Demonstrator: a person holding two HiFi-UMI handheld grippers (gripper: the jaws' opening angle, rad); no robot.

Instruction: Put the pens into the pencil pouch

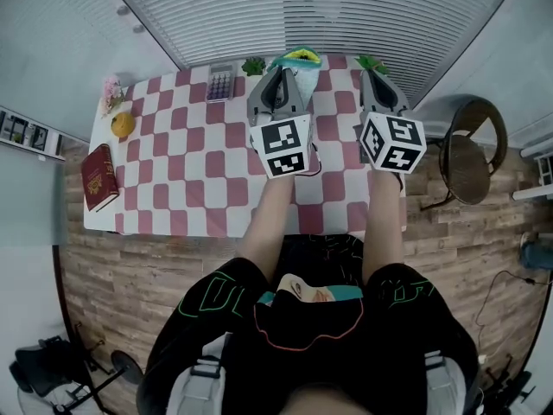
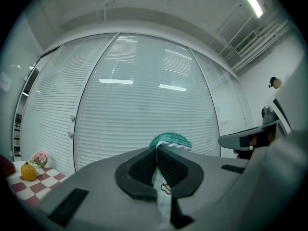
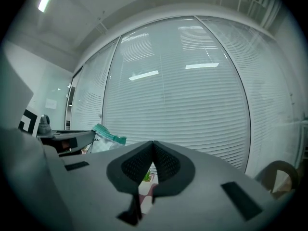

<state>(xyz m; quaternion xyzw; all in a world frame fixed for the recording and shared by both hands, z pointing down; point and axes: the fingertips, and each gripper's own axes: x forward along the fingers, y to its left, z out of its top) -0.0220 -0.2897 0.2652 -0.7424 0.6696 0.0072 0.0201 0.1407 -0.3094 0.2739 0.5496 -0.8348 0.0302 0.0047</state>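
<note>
Left claw (image 2: 156, 150) pinching teal-rimmed white pouch (image 2: 171, 139), 12 o'clock on red-and-white checked table (image 1: 181, 188) | my right claw (image 3: 153, 148) squeezed together, empty

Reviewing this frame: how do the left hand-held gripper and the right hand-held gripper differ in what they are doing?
1. The left hand-held gripper is shut on the pencil pouch. The right hand-held gripper is shut with nothing between its pads.
2. The left one's tip is at the pouch. The right one's tip is apart from the pouch, near a small plant.
Shared: both reach over the checkered table and point level toward the blinds.
</note>
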